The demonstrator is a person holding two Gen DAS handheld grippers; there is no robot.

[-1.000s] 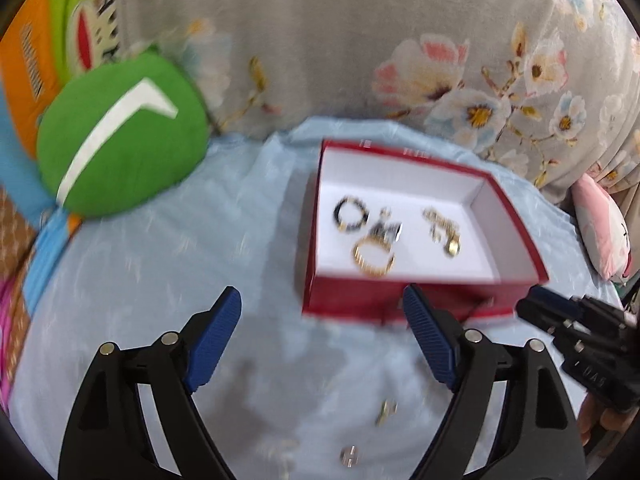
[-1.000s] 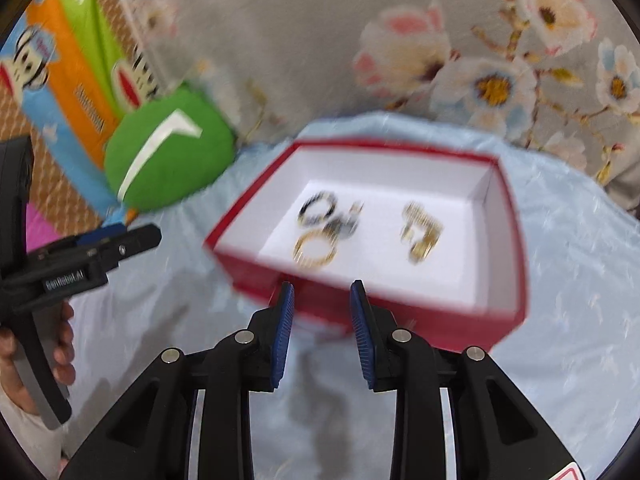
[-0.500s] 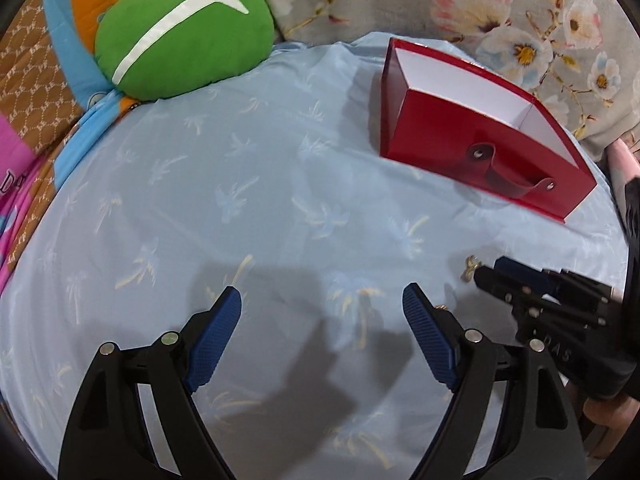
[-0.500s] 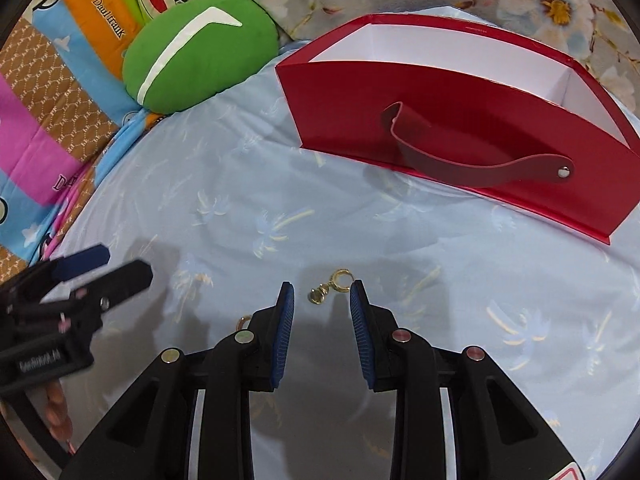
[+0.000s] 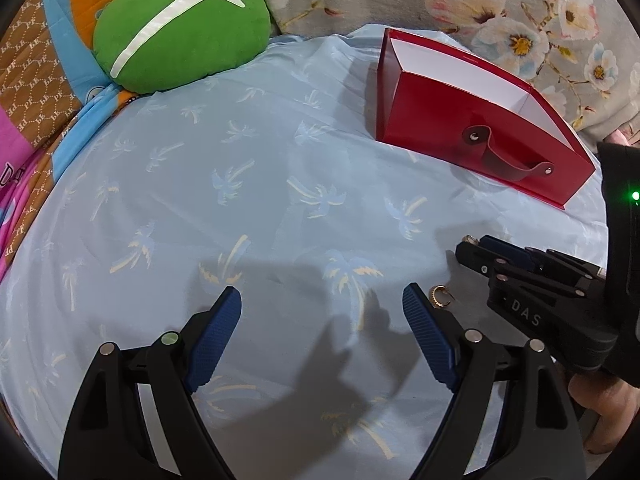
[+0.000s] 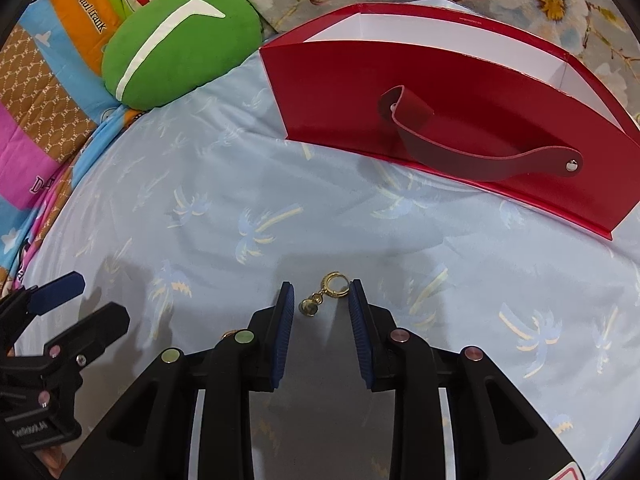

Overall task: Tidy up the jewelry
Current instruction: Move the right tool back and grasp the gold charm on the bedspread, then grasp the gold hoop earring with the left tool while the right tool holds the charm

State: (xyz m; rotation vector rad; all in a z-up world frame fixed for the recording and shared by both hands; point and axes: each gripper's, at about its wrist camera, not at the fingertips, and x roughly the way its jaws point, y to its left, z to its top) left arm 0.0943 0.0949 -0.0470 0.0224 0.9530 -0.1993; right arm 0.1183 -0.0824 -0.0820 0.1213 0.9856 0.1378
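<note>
Right gripper (image 6: 321, 298) low over the pale blue palm-print sheet (image 6: 280, 184), blue pads (image 6: 285, 312) apart, one on either side of a gold drop earring (image 6: 326, 294) lying flat on the cloth. Hoop end of the earring just beside the right pad, small round drop toward the left pad; touching or not, impossible to tell. Left gripper (image 5: 322, 304) with jaws spread wide, nothing between them, only sheet and shadow. Just right of its right pad, a second small gold ring-shaped piece (image 5: 439, 296) on the sheet, near the right gripper's tip. Farther off, to the right, a red box (image 5: 452, 128) with white lining and a strap handle (image 6: 480, 156), open top, contents hidden from this angle. Far left, a green cushion (image 5: 180, 28) at the sheet's edge; behind, floral fabric (image 5: 520, 12).
</note>
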